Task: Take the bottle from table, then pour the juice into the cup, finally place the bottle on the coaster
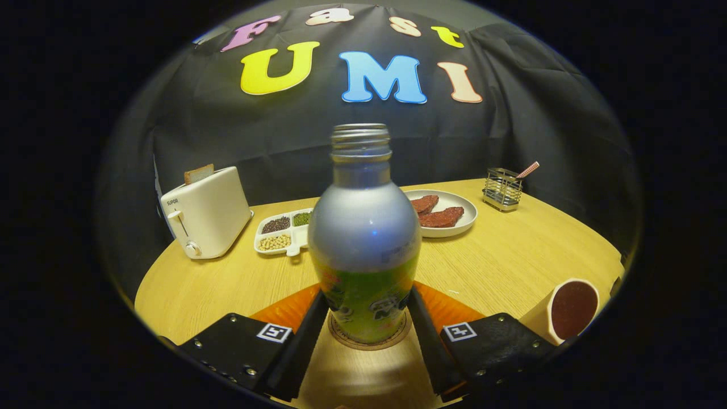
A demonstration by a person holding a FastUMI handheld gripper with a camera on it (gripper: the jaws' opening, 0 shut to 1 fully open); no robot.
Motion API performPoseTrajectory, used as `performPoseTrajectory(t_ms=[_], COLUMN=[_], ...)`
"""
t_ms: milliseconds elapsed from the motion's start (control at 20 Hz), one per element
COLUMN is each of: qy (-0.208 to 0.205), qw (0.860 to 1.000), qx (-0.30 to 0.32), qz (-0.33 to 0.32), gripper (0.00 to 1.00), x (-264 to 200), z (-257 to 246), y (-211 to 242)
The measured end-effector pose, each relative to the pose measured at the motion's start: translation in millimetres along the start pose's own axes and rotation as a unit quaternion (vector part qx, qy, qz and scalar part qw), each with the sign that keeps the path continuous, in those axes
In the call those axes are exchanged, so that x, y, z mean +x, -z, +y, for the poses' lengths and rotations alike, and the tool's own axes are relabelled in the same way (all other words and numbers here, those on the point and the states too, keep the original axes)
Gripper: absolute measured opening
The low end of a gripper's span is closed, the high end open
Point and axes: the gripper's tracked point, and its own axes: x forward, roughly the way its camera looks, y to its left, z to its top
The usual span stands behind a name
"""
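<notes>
A silver metal bottle (363, 227) with a green label and an uncapped threaded neck stands upright between my fingers. Its base rests on a round brown coaster (339, 339), which lies on an orange mat (284, 309). My gripper (368, 318) holds the bottle low on its label, with both fingers pressed against its sides. A beige cup (568, 309) with a dark inside stands to the right of the right finger, near the table's edge.
Beyond the bottle on the round wooden table (511, 255) are a white toaster (205, 213) with a slice of bread, a divided tray of beans (283, 232), a white plate of reddish meat slices (446, 213) and a wire holder (503, 188).
</notes>
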Motion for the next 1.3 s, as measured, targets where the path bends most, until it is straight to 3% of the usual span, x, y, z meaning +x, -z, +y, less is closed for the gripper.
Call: performPoseTrajectory(t_ms=[100,150,650,1300], qy=[-0.003,-0.006,-0.043,-0.097], qw=[1.000,1.000,0.999,0.986], qx=[-0.002,-0.002,-0.001,-0.011], qz=[-0.002,-0.004,-0.032,-0.135], gripper=[0.86,0.98,0.98,0.98], x=[-3,-4,-65,-178], z=[1,1,-7,-11], y=[-1,-1,-24,-110])
